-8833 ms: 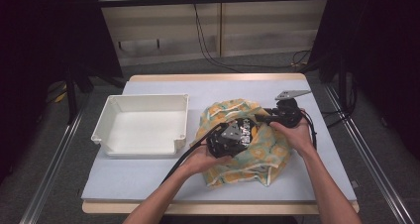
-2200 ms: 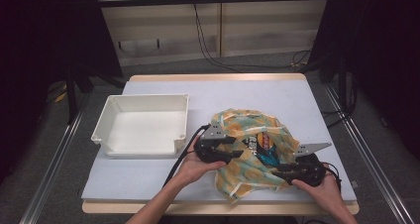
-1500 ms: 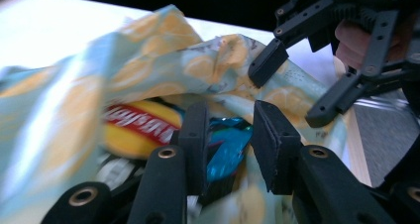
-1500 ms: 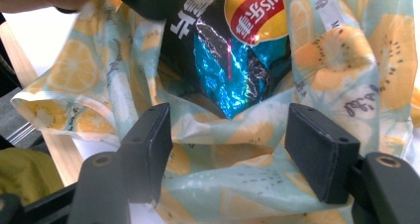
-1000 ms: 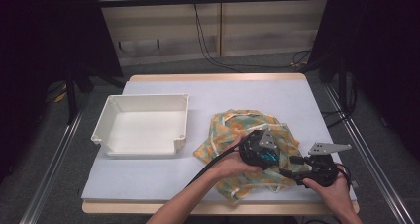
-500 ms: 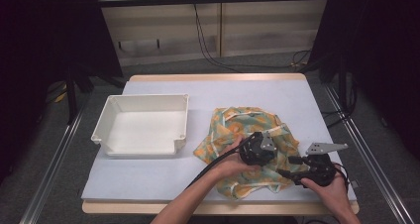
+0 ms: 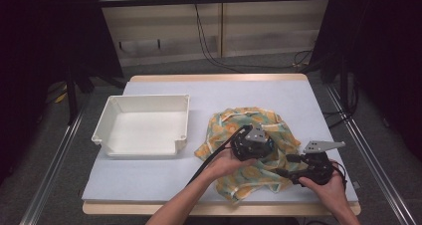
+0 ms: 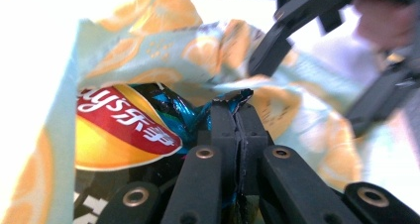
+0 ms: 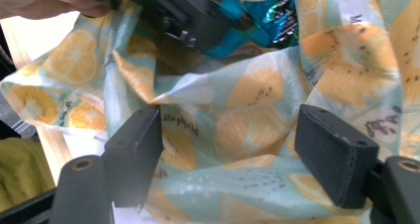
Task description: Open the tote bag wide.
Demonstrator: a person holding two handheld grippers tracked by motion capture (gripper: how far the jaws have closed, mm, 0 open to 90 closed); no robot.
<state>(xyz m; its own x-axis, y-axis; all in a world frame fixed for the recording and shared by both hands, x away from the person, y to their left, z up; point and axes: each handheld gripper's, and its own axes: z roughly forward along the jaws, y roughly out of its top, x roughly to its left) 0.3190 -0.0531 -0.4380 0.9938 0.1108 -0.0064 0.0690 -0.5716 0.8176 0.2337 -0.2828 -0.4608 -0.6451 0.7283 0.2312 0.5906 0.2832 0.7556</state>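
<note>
Left gripper (image 8: 236,116) fingers have just clenched on the blue foil crisp packet (image 8: 171,110) inside the lemon-print fabric bag (image 7: 234,128); right gripper (image 9: 230,144) fingers gape, released, around its cloth.

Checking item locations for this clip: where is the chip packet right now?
The chip packet sits inside the citrus-print bag, right of the white tray in the high view; the left gripper pinches its crimped edge.

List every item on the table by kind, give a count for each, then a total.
White tray: 1
Citrus-print fabric bag: 1
Crisp packet: 1
Tongs: 2, left tongs, right tongs
Total: 5
</note>
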